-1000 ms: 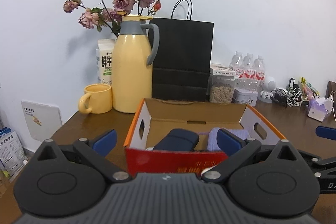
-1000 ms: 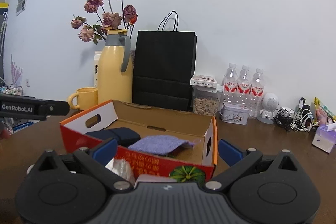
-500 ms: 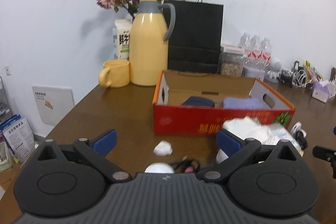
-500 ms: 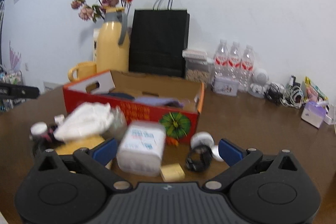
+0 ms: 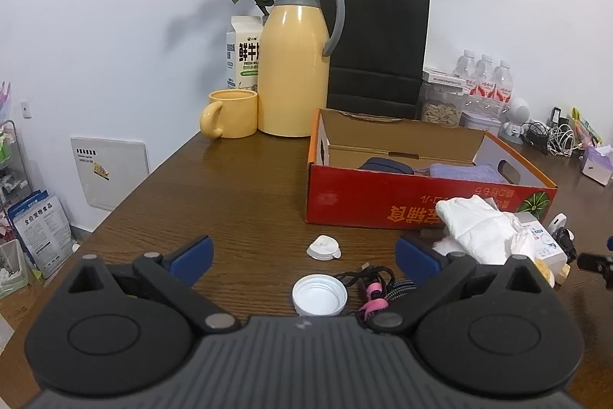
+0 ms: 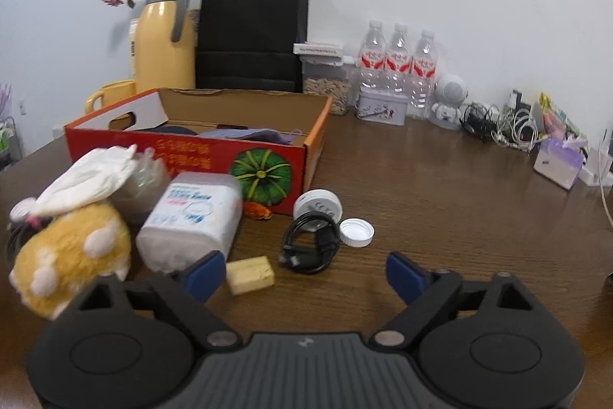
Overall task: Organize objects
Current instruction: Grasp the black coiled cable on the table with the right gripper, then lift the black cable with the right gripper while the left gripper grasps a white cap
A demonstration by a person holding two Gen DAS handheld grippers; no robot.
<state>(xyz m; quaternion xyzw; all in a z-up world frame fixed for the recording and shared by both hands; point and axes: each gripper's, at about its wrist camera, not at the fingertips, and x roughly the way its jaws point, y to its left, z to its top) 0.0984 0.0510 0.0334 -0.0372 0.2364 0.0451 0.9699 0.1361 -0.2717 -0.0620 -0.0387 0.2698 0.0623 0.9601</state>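
the right gripper (image 6: 302,275) hangs over the brown table (image 6: 440,186) with its blue fingers (image 6: 402,275) spread wide; its jaws have just been closing a little, and nothing sits between them. just past its left finger lies a small yellow block (image 6: 251,274), and ahead of the gap a coiled black cable (image 6: 310,242) lies touching a white round tin (image 6: 317,206), with a white bottle cap (image 6: 357,232) beside it. to the left lie a clear tub with a blue label (image 6: 191,217), a yellow plush toy with white spots (image 6: 72,248) and a crumpled white cloth (image 6: 90,179).

the left gripper (image 5: 302,257) is also wide open and empty. near its base is an upturned white cap (image 5: 320,299), next to a black cord with a pink clip (image 5: 373,288); a little farther on is a small white lid (image 5: 323,248).

beyond the clutter stands the open red cardboard box (image 5: 364,202), a dark pouch (image 5: 385,165) and a purple cloth (image 5: 465,173) inside. behind it, against the wall, are a yellow mug (image 5: 230,114), a yellow thermos jug (image 5: 295,60), a black paper bag (image 5: 379,45) and three water bottles (image 6: 398,64).
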